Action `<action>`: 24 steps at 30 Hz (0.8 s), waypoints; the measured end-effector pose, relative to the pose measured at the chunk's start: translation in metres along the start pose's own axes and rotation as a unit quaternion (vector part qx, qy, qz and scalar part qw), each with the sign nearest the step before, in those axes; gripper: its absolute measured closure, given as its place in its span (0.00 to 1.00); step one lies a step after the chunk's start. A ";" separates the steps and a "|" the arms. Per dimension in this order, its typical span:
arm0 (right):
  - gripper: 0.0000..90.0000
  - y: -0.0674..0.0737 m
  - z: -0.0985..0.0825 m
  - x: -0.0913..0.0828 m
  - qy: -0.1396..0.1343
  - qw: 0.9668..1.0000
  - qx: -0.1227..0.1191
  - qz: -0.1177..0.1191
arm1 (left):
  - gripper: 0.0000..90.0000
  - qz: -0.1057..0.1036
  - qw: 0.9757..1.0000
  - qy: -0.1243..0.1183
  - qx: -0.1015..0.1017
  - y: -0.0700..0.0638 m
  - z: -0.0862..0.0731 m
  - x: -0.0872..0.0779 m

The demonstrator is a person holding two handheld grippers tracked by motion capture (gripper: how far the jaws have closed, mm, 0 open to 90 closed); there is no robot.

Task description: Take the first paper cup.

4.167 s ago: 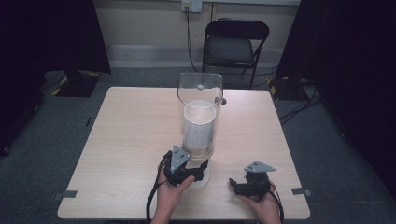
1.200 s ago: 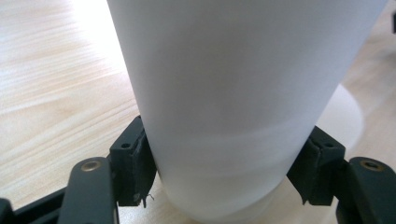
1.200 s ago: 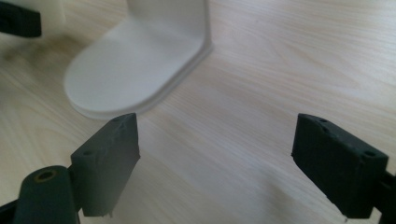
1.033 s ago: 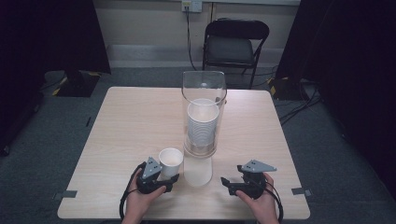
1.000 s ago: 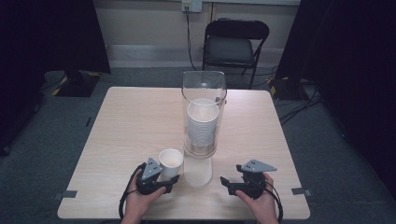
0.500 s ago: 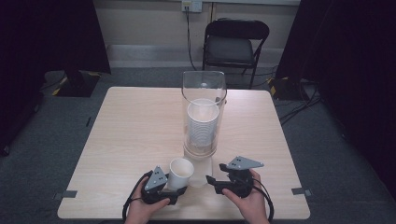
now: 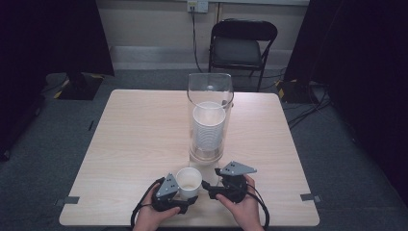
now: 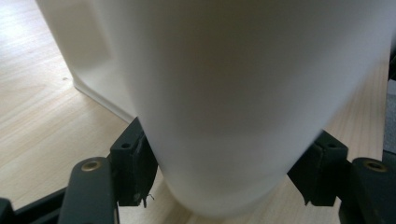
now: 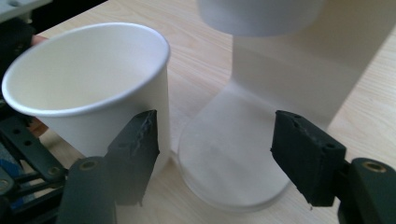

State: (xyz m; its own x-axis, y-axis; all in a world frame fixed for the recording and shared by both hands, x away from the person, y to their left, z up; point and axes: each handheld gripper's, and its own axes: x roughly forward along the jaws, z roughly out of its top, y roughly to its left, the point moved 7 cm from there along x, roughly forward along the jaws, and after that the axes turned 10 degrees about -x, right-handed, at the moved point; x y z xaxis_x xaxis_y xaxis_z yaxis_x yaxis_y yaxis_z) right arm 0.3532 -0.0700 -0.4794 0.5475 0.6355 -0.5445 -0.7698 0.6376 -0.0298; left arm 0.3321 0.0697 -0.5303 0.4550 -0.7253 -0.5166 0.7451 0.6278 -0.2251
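A white paper cup (image 7: 188, 182) stands upright, mouth up, near the front edge of the table, just in front of the clear dispenser tube. It sits between the two black jaws of the left gripper (image 7: 185, 196), which pinch it low on its wall: in the left gripper view the cup's (image 8: 224, 107) side fills the space between the pads (image 8: 135, 163), one pad pressed against each flank close to the base, and the cup's bottom shows just above the wood.

The right gripper (image 7: 208, 187) sits just to the cup's right, pointing toward it. In the right gripper view the cup (image 9: 93, 93) is to the left of and beyond one jaw, outside the gap; the pad (image 9: 137, 140) of that jaw lies in front of the cup's wall, and whether it touches cannot be told. These jaws stand spread with nothing held between them; through the gap shows the round clear foot of the dispenser (image 9: 229, 163). They narrowed sharply a moment ago and have just been opening a little again.

The tall clear dispenser tube (image 7: 210, 96) rises from the middle of the light wooden table (image 7: 134, 134) and holds a stack of white paper cups (image 7: 209, 127), nested mouth up. The person's hands (image 7: 240, 211) come in from the bottom edge, each with a cable trailing behind it. Beyond the table stands a black folding chair (image 7: 243, 45) against the wall, on grey carpet.
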 end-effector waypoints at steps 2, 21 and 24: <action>0.34 0.004 0.001 0.001 0.002 1.000 -0.011 0.004 | 0.31 0.002 1.000 0.001 -0.001 0.000 0.000 0.001; 0.31 -0.024 -0.030 -0.013 0.033 0.999 -0.019 -0.019 | 0.31 0.106 0.994 0.002 -0.036 0.057 0.002 -0.021; 0.31 -0.035 -0.040 -0.018 0.038 0.999 -0.011 -0.028 | 0.31 0.124 0.991 0.004 -0.042 0.072 0.002 -0.024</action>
State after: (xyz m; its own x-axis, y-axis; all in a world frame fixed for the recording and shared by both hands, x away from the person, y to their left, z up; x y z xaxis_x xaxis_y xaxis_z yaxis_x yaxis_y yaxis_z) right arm 0.3571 -0.1213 -0.5016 0.5644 0.5635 -0.6032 -0.7458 0.6614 -0.0798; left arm 0.3758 0.1313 -0.5324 0.6148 -0.5435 -0.5715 0.5672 0.8082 -0.1585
